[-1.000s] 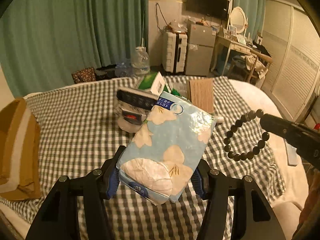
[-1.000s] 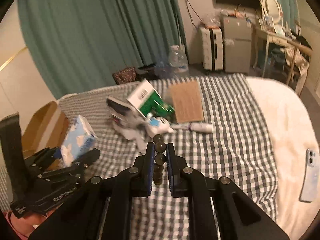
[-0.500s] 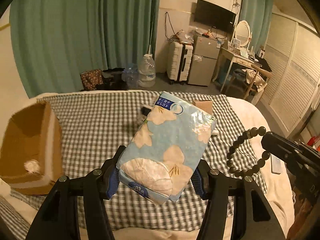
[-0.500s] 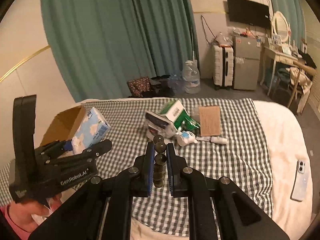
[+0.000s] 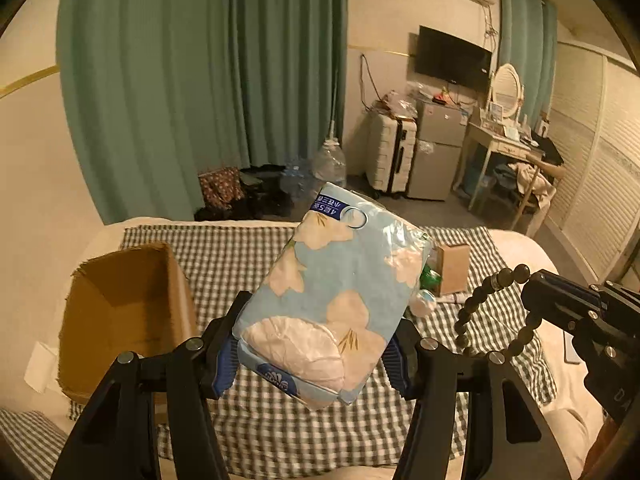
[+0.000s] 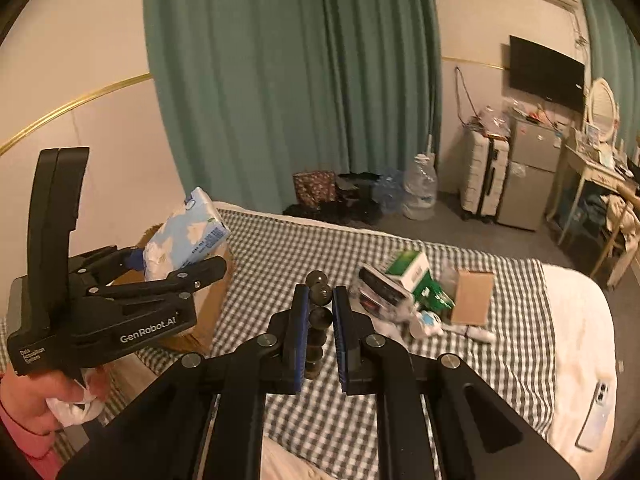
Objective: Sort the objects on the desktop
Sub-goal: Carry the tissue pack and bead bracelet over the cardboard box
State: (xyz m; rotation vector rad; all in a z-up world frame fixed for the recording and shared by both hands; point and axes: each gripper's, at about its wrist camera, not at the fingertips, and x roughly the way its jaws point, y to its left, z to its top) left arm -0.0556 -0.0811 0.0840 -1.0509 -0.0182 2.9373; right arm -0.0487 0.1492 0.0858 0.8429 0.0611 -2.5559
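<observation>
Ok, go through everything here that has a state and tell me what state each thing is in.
left gripper: shut on the tissue pack
tissue pack: held up, tilted
right gripper: shut on the bead bracelet
bead bracelet: hanging from the jaws
cardboard box: open
green carton: tipped on the pile

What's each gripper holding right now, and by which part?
Left gripper: light-blue flowered tissue pack, clamped across its lower end. Right gripper: dark beaded bracelet, pinched on a few beads, the loop hanging free.
</observation>
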